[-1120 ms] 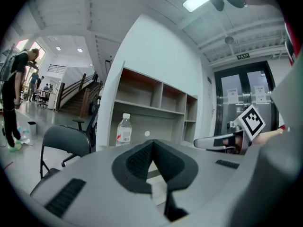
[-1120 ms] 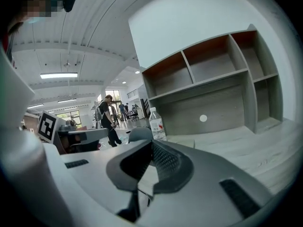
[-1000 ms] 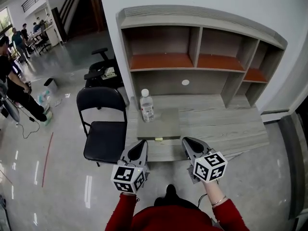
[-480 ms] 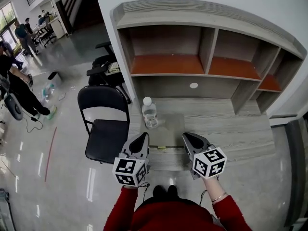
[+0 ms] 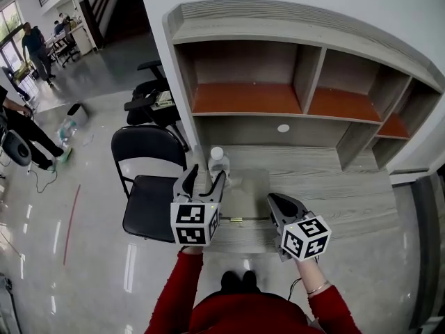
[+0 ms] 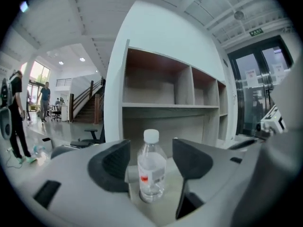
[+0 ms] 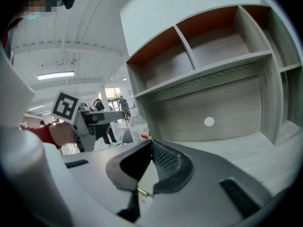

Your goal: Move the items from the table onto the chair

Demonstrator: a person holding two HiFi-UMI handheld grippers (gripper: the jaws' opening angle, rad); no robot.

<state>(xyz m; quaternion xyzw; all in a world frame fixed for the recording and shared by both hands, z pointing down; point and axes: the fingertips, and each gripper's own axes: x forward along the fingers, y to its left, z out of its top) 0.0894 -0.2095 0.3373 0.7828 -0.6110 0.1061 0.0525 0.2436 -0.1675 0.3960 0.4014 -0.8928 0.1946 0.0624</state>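
Table (image 5: 334, 179): my bottle stands upright on its left part, near the chair.
Chair (image 5: 149, 204): black seat just left of the table, where the bottle goes.
Bottle (image 6: 151, 171): clear plastic, capped. I judge it water-heavy, smooth and thin-walled.
Hold: I would take the labelled middle, firmly but without crushing.
Left gripper (image 5: 205, 179): my jaws are opening, the bottle framed between them, untouched.
Right gripper (image 7: 150, 148): my jaws are together, empty.

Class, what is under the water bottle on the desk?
The water bottle stands upright on a flat grey case lying on the wooden desk. The case covers the desk beneath it, and its inside is hidden.
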